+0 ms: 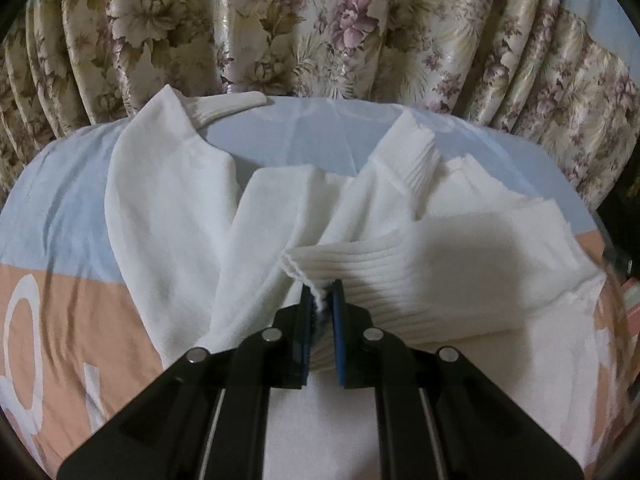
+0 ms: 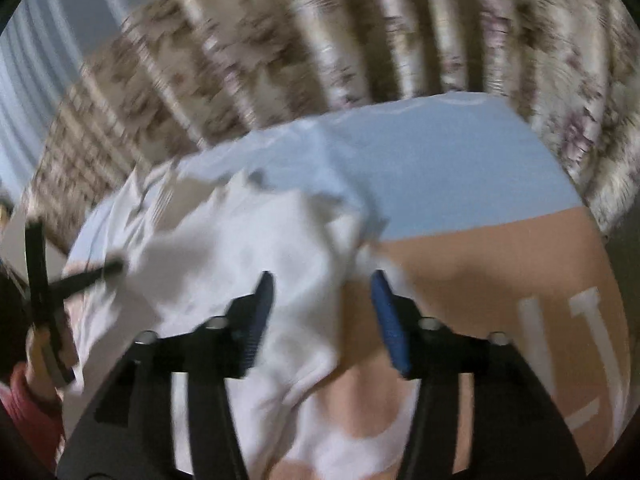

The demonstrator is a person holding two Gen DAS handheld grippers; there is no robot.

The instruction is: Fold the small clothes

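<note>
Floral curtains (image 1: 320, 20) in cream and mauve hung across the whole top of the left wrist view, and showed as blurred folds along the top of the right wrist view. Below them lay the bed sheet (image 1: 60, 208), pale blue in its upper band and peach lower down, with large white lettering at the lower left of the frame. A white knitted sweater (image 1: 168, 208) sprawled over the centre of the sheet, one ribbed cuff (image 1: 228, 106) reaching toward the upper left and another fold of ribbing lying across the middle. The left hand-held gripper (image 1: 322, 300), at bottom centre, had its blue pads pinched tight on the sweater's ribbed edge. In the blurred right wrist view, the right hand-held gripper (image 2: 322, 308) stood with its pads spread wide apart, nothing held, over the sweater's right-hand edge and the peach sheet.
</note>
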